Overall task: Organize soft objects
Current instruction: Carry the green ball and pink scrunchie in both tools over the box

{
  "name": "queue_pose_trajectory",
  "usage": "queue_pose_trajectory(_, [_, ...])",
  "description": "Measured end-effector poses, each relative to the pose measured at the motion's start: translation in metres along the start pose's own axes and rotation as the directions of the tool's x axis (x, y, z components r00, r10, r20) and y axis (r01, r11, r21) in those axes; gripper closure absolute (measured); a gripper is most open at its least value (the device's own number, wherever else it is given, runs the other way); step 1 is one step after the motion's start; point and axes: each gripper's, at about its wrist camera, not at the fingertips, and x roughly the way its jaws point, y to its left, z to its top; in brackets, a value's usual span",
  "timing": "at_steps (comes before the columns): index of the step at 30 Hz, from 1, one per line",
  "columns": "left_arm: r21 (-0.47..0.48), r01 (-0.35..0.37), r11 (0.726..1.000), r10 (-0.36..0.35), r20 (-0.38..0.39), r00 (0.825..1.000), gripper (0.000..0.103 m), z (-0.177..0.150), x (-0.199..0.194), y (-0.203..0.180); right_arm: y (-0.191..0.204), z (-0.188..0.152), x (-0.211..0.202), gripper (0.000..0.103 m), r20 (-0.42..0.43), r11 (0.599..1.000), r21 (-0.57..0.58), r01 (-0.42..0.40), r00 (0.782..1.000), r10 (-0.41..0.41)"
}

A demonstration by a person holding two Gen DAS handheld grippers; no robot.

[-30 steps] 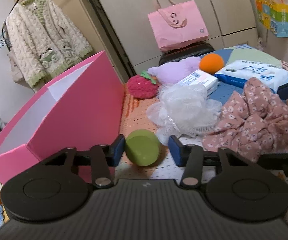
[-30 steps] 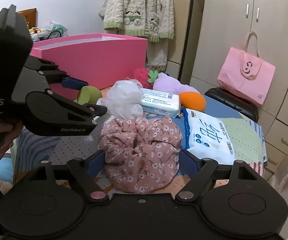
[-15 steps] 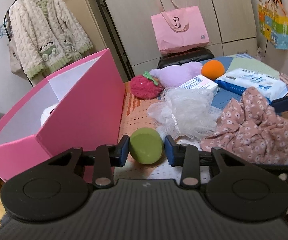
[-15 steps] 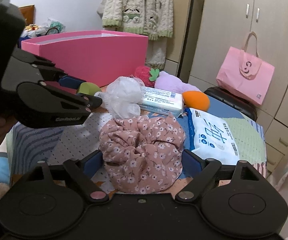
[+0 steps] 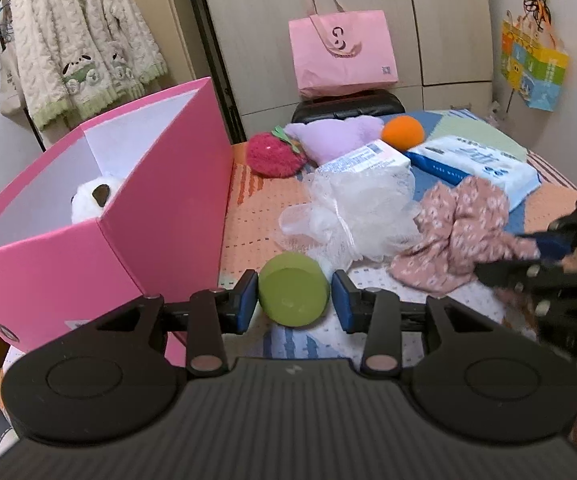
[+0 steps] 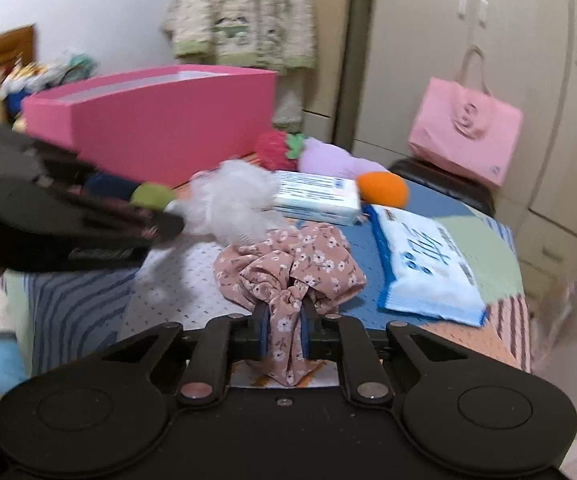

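My left gripper [image 5: 293,300] is shut on a green foam ball [image 5: 292,295] and holds it beside the pink box [image 5: 160,216], which holds a white plush [image 5: 88,200]. My right gripper [image 6: 284,334] is shut on the pink floral cloth [image 6: 288,272] and holds it above the bed. A white mesh puff [image 5: 364,216], a red strawberry plush [image 5: 272,156], a purple plush [image 5: 336,136] and an orange ball [image 5: 402,132] lie on the bed.
A tissue box [image 5: 368,158] and a blue wipes pack [image 5: 472,164] lie on the patterned bed cover [image 5: 256,216]. A pink bag [image 5: 342,56] stands on a black case by the wardrobe. A cardigan [image 5: 84,52] hangs at the left.
My left jaws closed onto the green ball and lifted it slightly. My right jaws closed from wide open onto the floral cloth, bunching it up.
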Motion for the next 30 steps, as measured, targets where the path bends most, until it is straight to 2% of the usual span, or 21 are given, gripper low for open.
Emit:
queue_pose_trajectory(6, [-0.004,0.046,0.999,-0.046,-0.014,0.999,0.054,-0.001,-0.003,0.002,-0.009,-0.003,-0.012,0.087,-0.013,0.998,0.039,0.051,0.999,-0.051])
queue_pose_trajectory(11, [0.015,0.001,1.0,-0.001,-0.027,1.0,0.052,-0.003,0.007,-0.003,-0.01,-0.003,-0.013,0.086,-0.029,0.999,0.04,0.032,0.999,-0.031])
queue_pose_trajectory(12, [0.015,-0.006,1.0,0.007,-0.029,1.0,0.053,-0.004,0.008,-0.002,-0.01,-0.003,-0.012,0.083,-0.031,0.999,0.033,0.026,0.999,-0.025])
queue_pose_trajectory(13, [0.011,-0.012,1.0,0.012,-0.028,1.0,0.06,-0.004,0.008,-0.002,-0.009,-0.004,-0.011,0.077,-0.031,0.999,0.021,0.024,0.999,-0.023])
queue_pose_trajectory(14, [0.005,-0.019,1.0,0.019,-0.025,1.0,0.064,-0.004,0.007,-0.001,-0.008,-0.004,-0.011,0.064,-0.02,0.999,0.016,0.033,0.999,-0.033])
queue_pose_trajectory(15, [0.001,-0.024,1.0,0.024,-0.022,0.999,0.066,-0.003,0.007,0.001,-0.007,-0.004,-0.011,0.055,-0.011,0.999,0.014,0.04,0.999,-0.04])
queue_pose_trajectory(16, [-0.005,-0.015,1.0,0.015,-0.024,1.0,0.066,-0.003,0.006,0.002,-0.007,-0.004,-0.01,0.042,-0.006,0.999,0.008,0.034,0.999,-0.034])
queue_pose_trajectory(17, [-0.016,-0.004,1.0,0.004,-0.028,1.0,0.067,-0.003,0.006,0.004,-0.007,-0.004,-0.009,0.039,0.002,1.0,0.007,0.029,1.0,-0.029])
queue_pose_trajectory(20, [-0.037,0.016,0.999,-0.018,-0.034,0.999,0.067,-0.002,0.005,0.008,-0.009,-0.001,-0.001,0.039,0.011,1.0,0.025,0.013,1.0,-0.014])
queue_pose_trajectory(21, [-0.042,0.027,0.999,-0.029,-0.037,0.999,0.067,-0.002,0.004,0.009,-0.009,-0.001,0.004,0.039,0.003,0.999,0.032,0.015,1.0,-0.015])
queue_pose_trajectory(22, [-0.048,0.044,0.998,-0.046,-0.041,0.998,0.067,-0.002,0.003,0.01,-0.009,-0.002,0.007,0.047,-0.006,0.999,0.035,0.018,1.0,-0.018])
queue_pose_trajectory(23, [-0.055,0.06,0.997,-0.062,-0.046,0.997,0.067,-0.002,0.002,0.011,-0.009,-0.002,0.008,0.073,-0.006,0.999,0.04,0.014,1.0,-0.014])
queue_pose_trajectory(24, [-0.063,0.077,0.995,-0.08,-0.053,0.995,0.067,-0.001,0.001,0.013,-0.009,-0.002,0.007,0.084,-0.009,0.999,0.046,0.001,1.0,-0.001])
queue_pose_trajectory(26, [-0.07,0.106,0.992,-0.111,-0.064,0.992,0.067,-0.001,-0.001,0.016,-0.004,0.0,0.003,0.088,-0.04,1.0,0.016,-0.017,0.999,0.018])
queue_pose_trajectory(30, [-0.11,0.169,0.979,-0.179,-0.094,0.979,0.067,0.0,-0.003,0.025,-0.004,0.001,-0.009,0.088,-0.061,0.999,0.03,-0.025,0.998,0.027])
